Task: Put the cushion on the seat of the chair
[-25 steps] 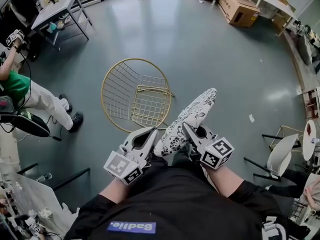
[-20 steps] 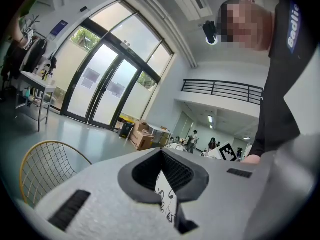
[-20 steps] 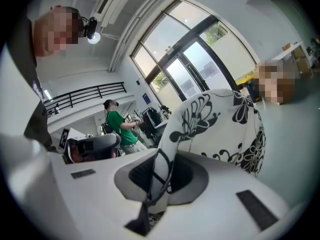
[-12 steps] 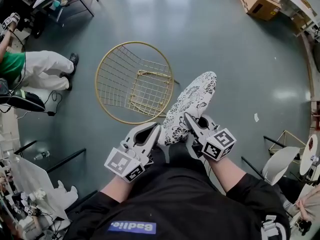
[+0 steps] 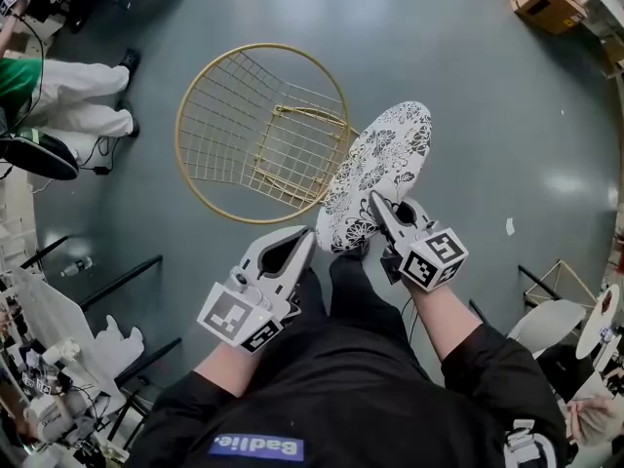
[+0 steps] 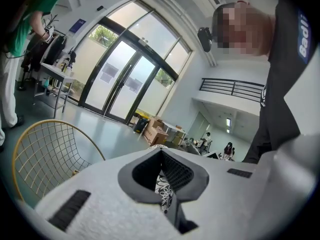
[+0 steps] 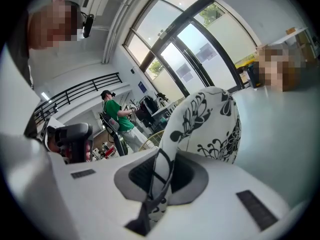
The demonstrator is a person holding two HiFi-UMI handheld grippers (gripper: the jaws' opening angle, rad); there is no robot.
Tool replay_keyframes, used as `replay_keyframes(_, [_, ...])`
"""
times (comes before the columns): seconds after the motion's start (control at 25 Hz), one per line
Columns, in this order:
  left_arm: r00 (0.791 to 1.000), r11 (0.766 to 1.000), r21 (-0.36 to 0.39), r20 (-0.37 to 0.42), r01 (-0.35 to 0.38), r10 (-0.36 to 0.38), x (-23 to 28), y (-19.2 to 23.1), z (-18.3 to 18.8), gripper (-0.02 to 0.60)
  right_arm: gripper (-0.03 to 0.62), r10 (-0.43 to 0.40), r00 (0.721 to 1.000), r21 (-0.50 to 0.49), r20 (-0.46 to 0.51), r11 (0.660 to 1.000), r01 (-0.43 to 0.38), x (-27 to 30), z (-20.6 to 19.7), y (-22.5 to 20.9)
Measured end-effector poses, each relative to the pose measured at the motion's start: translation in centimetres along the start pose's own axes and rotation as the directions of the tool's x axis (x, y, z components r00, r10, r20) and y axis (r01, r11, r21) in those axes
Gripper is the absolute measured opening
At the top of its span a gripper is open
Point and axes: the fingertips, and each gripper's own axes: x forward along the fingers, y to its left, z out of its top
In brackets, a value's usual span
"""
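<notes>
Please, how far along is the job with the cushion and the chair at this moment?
Done: the cushion is lifted, its near edge pinched by the left hand-held gripper and the right hand-held gripper. In hand: it hangs tilted beside the gold wire chair, close to its rim. Left: the seat is bare, so the cushion must be laid there and released.

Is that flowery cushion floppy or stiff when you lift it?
Probably soft: the cushion squashes thin where the right hand-held gripper pinches it. Yet it likely holds its shape, sticking out without drooping. Seems light, carried by its edge.
</notes>
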Motion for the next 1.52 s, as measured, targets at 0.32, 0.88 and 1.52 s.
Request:
replay_keyframes(0.32, [0.999,0.999,-0.041,-0.028,-0.032,0.031,1.0,1.8,-3.2,0.014,0.041,-0.01,1.0,0.006,-0.029,1.0,0.01,2.1,-2.5,-3.6])
replay_keyframes(0.88, [0.998,0.995,-0.077,-0.027,-0.066,0.064,1.0,5.9,-6.4,0.014,0.041,0.009,0.995,-0.028,-0.1,1.0,-0.012,8.1,-7.5,-5.7])
replay_keyframes(1.52, [0.984,0.976,-0.137,0.034,-0.17,0.176,-2.3,14.6,-8.0,0.014,0.041,0.151,0.969,-0.071,-0.194,0.983,-0.167,21.5,-11.3,-0.8])
